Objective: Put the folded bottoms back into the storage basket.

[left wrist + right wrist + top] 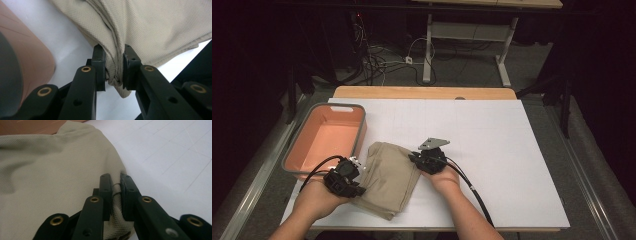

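Folded beige cloth (389,177) lies on white table (492,150), just right of orange bin (324,140). Left gripper (114,65) at cloth's left edge, jaws narrow, clamped on bunched fold of fabric. Right gripper (115,187) at cloth's right edge, jaws nearly closed, pinching thin fabric edge. Cloth spans between both grippers, resting on table.

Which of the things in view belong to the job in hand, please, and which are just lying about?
In the job:
- beige folded garment
- left tool, shut on a bunched edge of it
- right tool, shut on its other edge

Lying about:
- orange bin, empty beside the garment
- cables on the floor
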`<state>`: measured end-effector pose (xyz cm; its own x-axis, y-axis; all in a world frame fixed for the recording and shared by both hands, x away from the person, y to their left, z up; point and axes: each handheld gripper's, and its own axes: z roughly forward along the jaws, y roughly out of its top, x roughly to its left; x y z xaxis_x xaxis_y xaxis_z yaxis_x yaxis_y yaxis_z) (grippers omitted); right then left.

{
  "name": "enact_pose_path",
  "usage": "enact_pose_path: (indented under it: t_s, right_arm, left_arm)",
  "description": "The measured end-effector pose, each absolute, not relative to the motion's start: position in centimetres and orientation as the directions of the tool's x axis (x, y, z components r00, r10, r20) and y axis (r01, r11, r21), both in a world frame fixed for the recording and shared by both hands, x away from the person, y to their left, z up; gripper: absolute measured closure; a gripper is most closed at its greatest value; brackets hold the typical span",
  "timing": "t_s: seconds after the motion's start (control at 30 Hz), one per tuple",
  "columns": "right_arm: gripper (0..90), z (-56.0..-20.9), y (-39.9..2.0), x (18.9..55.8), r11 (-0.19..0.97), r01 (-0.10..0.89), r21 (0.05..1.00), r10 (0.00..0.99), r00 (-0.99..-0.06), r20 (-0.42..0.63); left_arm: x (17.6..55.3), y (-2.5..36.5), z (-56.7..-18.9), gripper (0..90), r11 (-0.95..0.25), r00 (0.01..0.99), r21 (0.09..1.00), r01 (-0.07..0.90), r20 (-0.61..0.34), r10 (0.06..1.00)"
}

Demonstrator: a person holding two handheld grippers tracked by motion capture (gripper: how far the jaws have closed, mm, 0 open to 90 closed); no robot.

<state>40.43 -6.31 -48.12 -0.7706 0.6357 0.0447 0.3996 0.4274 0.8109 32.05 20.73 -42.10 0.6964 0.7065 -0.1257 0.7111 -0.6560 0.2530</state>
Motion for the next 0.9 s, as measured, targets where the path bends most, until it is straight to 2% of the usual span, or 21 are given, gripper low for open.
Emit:
enact_pose_path:
  t_s: [0.47, 0.9]
  right_arm:
    - [81.8, -48.1, -6.4, 40.6, 0.427, 0.409, 0.807, 0.628, -0.776, 0.06]
    - [81.9, -47.3, -5.8, 40.5, 0.445, 0.391, 0.806, 0.633, -0.773, 0.026]
  left_arm:
    - [32.5, 20.5, -42.0, 74.3, -0.672, 0.705, 0.222, 0.706, -0.137, 0.696]
    - [33.0, 20.4, -41.1, 74.2, -0.678, 0.706, 0.2, 0.707, -0.143, 0.694]
